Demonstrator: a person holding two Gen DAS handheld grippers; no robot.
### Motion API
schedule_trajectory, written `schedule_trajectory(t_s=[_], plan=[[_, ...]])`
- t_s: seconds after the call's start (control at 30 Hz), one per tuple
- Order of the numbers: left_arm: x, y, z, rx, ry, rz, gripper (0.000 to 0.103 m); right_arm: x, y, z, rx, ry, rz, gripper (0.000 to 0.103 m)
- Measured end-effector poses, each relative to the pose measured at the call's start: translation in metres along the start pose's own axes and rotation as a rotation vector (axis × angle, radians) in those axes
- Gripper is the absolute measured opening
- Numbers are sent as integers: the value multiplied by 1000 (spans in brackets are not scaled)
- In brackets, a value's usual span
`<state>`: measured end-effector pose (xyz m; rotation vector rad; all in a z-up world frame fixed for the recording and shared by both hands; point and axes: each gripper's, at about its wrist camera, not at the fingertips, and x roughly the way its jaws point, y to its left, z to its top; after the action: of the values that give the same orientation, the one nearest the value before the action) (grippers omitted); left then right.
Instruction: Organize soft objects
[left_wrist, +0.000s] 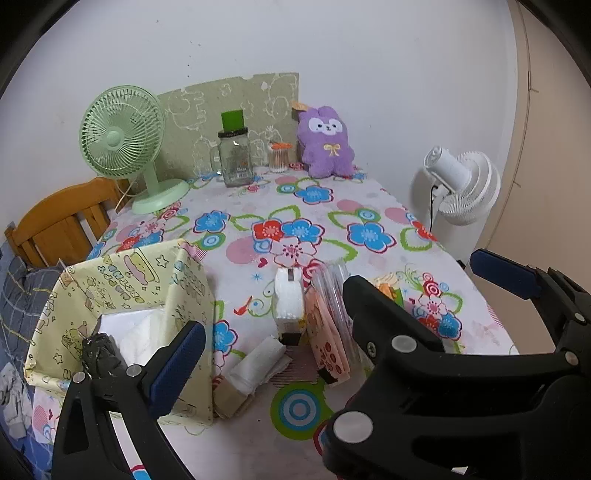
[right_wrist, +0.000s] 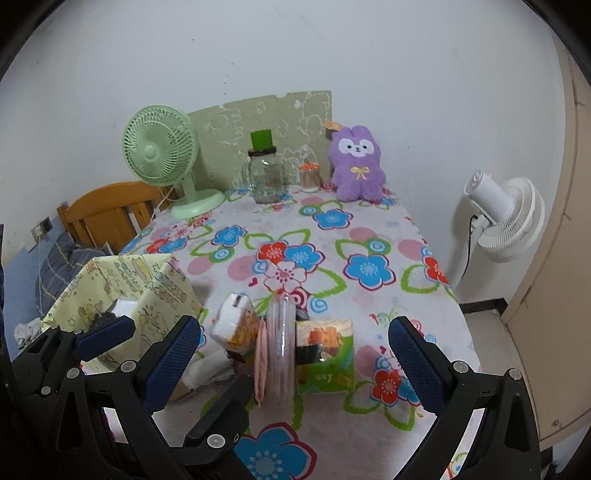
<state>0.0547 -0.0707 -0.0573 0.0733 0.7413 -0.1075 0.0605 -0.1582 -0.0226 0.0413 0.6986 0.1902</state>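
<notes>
Both grippers gape wide, holding nothing: right gripper (right_wrist: 295, 347) should straddle the clear plastic-wrapped pink packet (right_wrist: 281, 347); left gripper (left_wrist: 332, 321) waits by the yellow paper-covered box (left_wrist: 122, 295).

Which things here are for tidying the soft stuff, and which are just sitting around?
For the job:
yellow box
tissue packs
pink pouch
green packet
left tool
right tool

Just sitting:
green fan
glass jar
purple plush
white fan

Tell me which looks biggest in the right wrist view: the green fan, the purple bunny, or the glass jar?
1. Green fan.
2. Purple bunny.
3. Glass jar.
All three stand at the table's far end, so nearness hardly skews this order.
</notes>
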Motion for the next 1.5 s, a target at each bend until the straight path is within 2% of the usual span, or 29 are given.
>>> schedule_trajectory(t_s=[0.23,0.43,0.67,0.8,1.03,1.2,1.27,1.5], plan=[[16,-10,-7,16,36,-11,100,12,-11,-11,12,30,-18,103],[32,-10,-10,10,73,-17,91,24,-17,-17,14,57,-28,103],[50,-1,-9,-22,114,48,71,42,-22,-20,32,87,-20,103],[56,5,-8,-37,119,51,60,48,-23,-18,41,94,-17,103],[68,6,-5,-45,132,51,47,59,-25,-16,56,114,-14,103],[76,10,-7,-61,160,48,40,67,-22,-16,52,137,-6,92],[77,11,-8,-63,163,56,36,70,-20,-17,50,151,5,82],[76,13,-9,-57,151,59,23,82,-13,-20,63,205,47,58]])
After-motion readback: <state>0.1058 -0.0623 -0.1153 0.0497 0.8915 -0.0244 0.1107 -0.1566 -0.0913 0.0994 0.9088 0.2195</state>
